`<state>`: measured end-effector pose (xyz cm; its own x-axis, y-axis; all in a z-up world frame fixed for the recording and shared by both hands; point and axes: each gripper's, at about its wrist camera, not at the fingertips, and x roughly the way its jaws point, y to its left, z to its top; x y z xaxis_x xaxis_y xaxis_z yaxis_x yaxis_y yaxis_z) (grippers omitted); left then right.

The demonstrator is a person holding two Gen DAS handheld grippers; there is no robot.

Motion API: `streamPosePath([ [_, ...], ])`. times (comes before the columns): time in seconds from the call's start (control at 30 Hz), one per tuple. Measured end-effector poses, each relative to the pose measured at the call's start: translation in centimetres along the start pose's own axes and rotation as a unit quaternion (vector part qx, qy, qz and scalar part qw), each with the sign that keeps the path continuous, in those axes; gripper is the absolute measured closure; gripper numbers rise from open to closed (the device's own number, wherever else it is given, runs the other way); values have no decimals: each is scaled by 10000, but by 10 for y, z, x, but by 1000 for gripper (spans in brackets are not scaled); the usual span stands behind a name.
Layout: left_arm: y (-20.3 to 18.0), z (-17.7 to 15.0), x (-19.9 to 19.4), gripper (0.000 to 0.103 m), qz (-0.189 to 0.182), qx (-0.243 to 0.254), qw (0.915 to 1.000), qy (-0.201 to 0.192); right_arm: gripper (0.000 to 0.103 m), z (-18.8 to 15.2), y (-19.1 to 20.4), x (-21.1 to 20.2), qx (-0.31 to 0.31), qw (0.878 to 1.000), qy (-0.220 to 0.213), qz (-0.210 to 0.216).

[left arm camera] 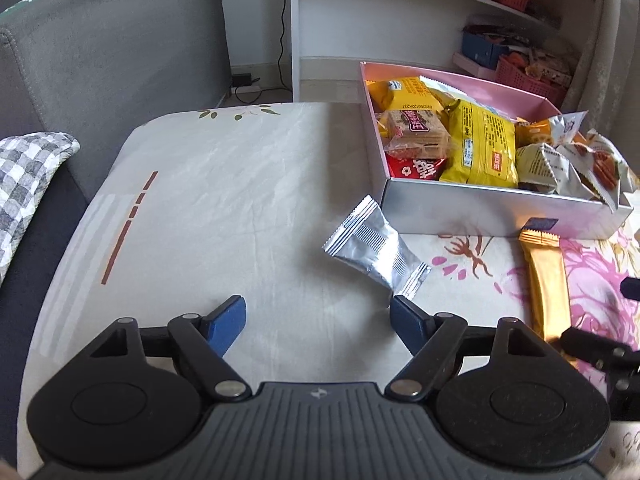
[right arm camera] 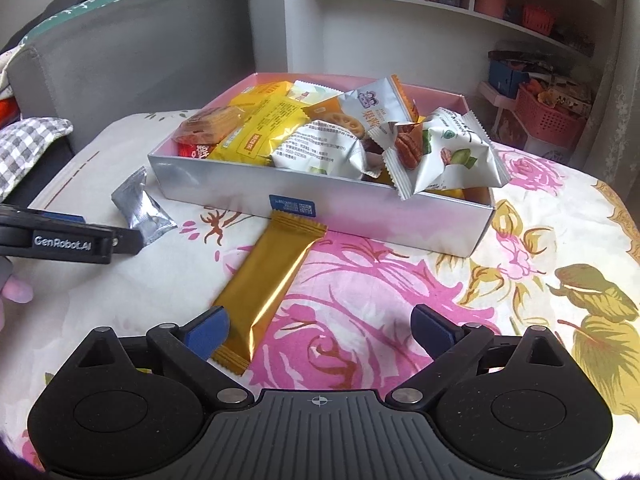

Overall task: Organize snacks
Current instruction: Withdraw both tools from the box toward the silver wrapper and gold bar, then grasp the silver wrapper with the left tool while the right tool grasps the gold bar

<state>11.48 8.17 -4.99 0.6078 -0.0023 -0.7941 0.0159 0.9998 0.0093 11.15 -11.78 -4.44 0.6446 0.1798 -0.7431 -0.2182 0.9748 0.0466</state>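
From your right wrist view, the left gripper [right arm camera: 132, 240] is cut off at nine o'clock. The gold bar [right arm camera: 264, 284] hides its near end behind your blue finger [right arm camera: 206, 334]. Lower packets in the box [right arm camera: 320, 208] stay buried.

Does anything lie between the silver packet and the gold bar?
No. Only bare floral cloth separates the silver packet from the gold bar, clearest in the right wrist view.

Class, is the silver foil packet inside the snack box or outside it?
Outside. The silver foil packet lies on the tablecloth in front of the snack box.
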Motion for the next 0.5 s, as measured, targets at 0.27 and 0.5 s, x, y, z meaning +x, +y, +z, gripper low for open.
streamPosePath([
  [0.27,8,11,-1,21,-472,-772,9958,-104,4,3,2,-3,350,9991,-88,242],
  [0.5,-9,21,19,22,-449,-1276,9904,-297,4,3,27,4,-123,9994,-227,250],
])
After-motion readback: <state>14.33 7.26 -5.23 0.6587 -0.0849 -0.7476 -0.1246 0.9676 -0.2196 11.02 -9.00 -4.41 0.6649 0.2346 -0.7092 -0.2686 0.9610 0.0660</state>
